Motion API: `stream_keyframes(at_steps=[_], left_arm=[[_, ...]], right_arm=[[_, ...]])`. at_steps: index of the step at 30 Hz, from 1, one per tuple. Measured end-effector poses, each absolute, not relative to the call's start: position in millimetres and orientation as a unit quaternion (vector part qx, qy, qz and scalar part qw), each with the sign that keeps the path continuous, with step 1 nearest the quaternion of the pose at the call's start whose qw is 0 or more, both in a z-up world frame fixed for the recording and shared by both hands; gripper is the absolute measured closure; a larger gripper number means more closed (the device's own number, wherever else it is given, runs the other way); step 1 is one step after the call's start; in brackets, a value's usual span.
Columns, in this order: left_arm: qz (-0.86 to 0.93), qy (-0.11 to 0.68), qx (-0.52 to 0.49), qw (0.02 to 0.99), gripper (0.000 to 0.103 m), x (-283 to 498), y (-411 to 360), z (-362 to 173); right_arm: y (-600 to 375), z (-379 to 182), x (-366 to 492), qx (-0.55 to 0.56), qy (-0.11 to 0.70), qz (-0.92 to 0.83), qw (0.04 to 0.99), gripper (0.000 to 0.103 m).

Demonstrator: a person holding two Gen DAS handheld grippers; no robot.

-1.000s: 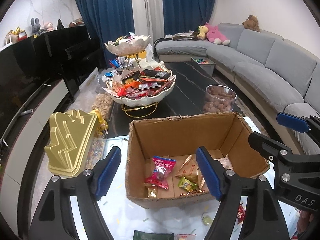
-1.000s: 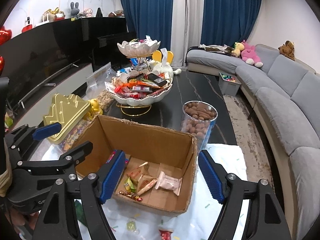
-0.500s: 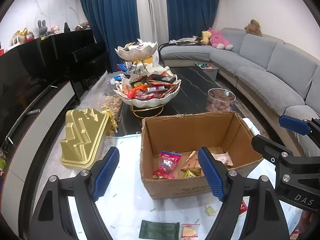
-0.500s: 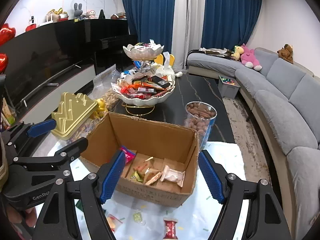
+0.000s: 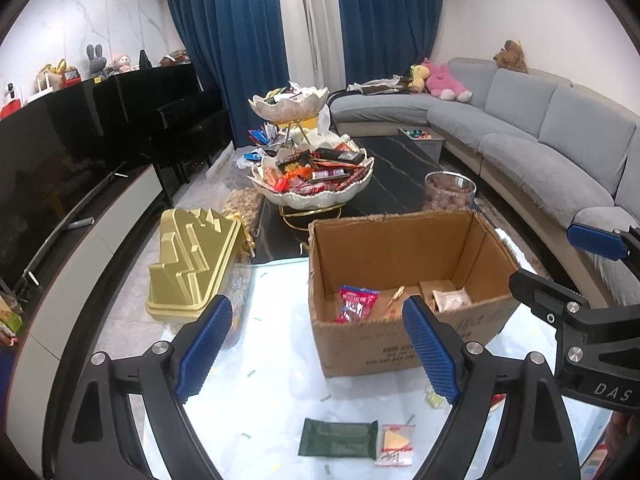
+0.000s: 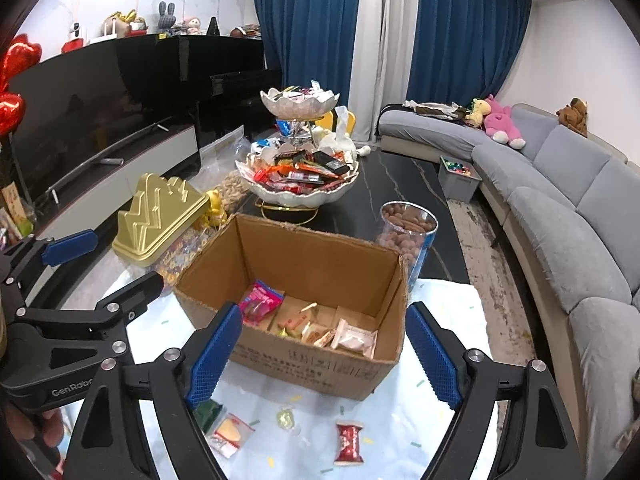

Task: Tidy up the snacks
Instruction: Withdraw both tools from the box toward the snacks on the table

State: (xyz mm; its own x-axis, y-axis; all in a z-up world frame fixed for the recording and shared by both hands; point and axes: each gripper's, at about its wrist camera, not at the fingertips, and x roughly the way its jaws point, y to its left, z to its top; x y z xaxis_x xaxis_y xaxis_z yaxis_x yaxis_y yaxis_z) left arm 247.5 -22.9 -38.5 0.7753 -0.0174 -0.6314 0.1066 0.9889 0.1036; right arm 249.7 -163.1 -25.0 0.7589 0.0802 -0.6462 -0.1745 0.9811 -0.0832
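An open cardboard box (image 5: 404, 344) (image 6: 320, 368) stands on the white cloth and holds several wrapped snacks, among them a pink packet (image 5: 354, 304) (image 6: 258, 300). Loose snacks lie in front of it: a dark green packet (image 5: 339, 438), a cracker packet (image 5: 394, 444) (image 6: 229, 432), a small yellow-green candy (image 6: 285, 417) and a red candy (image 6: 349, 442). My left gripper (image 5: 316, 348) is open and empty, above the cloth in front of the box. My right gripper (image 6: 322, 354) is open and empty, before the box's near wall.
A gold mountain-shaped tin (image 5: 188, 264) (image 6: 156, 216) sits left of the box. A two-tier shell stand full of snacks (image 5: 316, 176) (image 6: 298, 178) and a clear jar of nuts (image 5: 450, 192) (image 6: 408, 228) stand behind it on the dark table. A grey sofa (image 6: 560, 208) lies right.
Both grippers have drawn back and up from the box. The loose snacks on the cloth in front of it have come into view. Both stay open and empty.
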Motion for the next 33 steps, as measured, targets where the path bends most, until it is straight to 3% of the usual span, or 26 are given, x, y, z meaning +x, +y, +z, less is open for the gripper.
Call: stream_keyframes(at_steps=[1,33], left_arm=[[-0.033,0.334,0.068,0.940,0.015,245.6,-22.1,-39.7],[-0.050,0.381,0.079,0.920,0.008,204.6,-10.6,-111.9]], right_arm=[[-162.3,-26.3,248.0,-0.070,0.342,0.068,0.935,0.018],[-150.3,-102.5,215.8,-0.099,0.413,0.074,0.902,0.019]])
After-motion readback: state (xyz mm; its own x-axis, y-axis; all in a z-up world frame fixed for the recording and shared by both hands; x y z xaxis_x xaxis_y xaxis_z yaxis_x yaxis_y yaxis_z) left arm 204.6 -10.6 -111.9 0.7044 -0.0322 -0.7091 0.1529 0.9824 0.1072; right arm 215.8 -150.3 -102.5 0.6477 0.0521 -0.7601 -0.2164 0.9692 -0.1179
